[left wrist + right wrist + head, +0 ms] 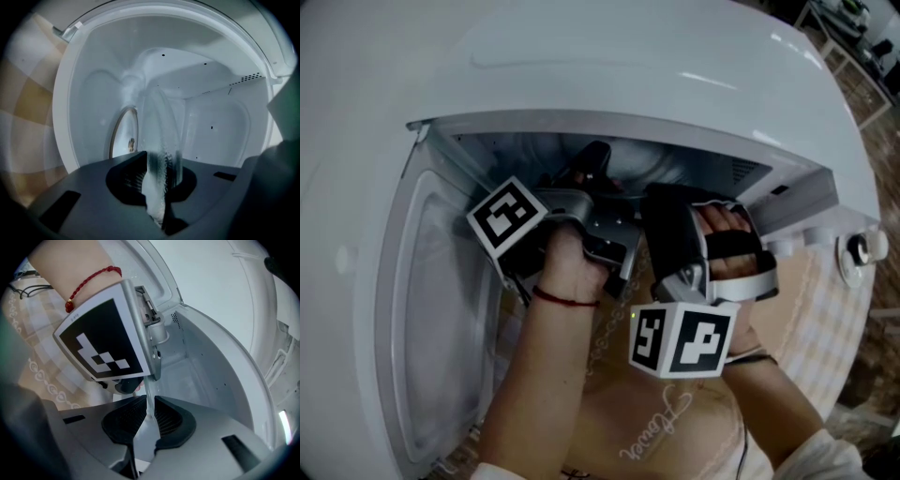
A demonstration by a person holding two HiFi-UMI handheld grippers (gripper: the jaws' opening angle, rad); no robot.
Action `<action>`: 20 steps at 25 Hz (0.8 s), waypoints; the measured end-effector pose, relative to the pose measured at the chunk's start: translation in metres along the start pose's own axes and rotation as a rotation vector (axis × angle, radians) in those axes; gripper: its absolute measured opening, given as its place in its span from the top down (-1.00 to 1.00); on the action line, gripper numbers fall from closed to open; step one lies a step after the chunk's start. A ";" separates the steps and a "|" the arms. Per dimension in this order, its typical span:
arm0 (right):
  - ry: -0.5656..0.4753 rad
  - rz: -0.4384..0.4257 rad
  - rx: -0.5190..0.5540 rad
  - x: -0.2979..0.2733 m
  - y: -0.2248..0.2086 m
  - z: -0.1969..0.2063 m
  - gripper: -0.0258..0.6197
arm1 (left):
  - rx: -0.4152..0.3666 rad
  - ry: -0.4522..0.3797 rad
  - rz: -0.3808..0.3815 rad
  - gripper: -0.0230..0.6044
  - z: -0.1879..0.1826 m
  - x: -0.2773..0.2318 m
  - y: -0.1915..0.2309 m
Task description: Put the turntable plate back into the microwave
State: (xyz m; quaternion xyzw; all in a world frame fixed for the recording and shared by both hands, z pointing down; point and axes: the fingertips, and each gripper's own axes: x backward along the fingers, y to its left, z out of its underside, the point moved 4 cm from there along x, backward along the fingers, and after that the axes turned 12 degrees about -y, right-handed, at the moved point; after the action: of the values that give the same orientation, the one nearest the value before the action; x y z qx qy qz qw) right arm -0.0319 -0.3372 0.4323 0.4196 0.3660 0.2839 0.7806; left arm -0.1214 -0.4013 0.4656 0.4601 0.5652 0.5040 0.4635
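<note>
The clear glass turntable plate (159,126) shows edge-on in the left gripper view, reaching into the white microwave cavity (215,122). My left gripper (157,174) is shut on its rim. In the right gripper view the plate's thin edge (149,401) runs between the ribbed pads of my right gripper (150,414), which is shut on it too. From the head view both grippers, left (591,164) and right (664,197), reach side by side into the microwave (628,66), where the plate itself is hidden. The left gripper's marker cube (103,338) fills the right gripper view's upper left.
The microwave door (441,309) hangs open at the left. A ring with a small hub (124,133) lies on the cavity face at the left gripper view's left. A checked beige cloth (825,309) covers the table, and a knob (860,248) sits at the right.
</note>
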 end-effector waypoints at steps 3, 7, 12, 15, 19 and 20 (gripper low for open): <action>0.008 -0.007 0.009 -0.002 0.000 -0.002 0.71 | -0.001 -0.008 -0.013 0.86 0.000 -0.002 0.001; 0.011 -0.011 -0.004 -0.005 -0.002 -0.003 0.71 | 0.013 -0.016 -0.028 0.86 0.000 -0.006 0.001; 0.010 -0.016 -0.011 -0.008 -0.004 -0.003 0.71 | 0.024 -0.027 -0.031 0.86 -0.001 -0.008 0.001; 0.009 -0.027 0.011 -0.010 -0.004 -0.004 0.71 | 0.023 -0.030 -0.034 0.86 -0.002 -0.008 0.000; 0.013 -0.046 0.048 -0.011 -0.002 -0.004 0.72 | 0.023 -0.027 -0.030 0.86 -0.002 -0.009 0.001; 0.014 -0.052 0.050 -0.011 -0.001 -0.003 0.73 | 0.024 -0.027 -0.028 0.86 -0.003 -0.010 0.002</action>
State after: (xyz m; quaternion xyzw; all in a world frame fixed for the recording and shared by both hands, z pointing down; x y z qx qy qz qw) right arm -0.0411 -0.3448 0.4338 0.4275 0.3892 0.2569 0.7745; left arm -0.1224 -0.4110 0.4680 0.4644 0.5715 0.4843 0.4724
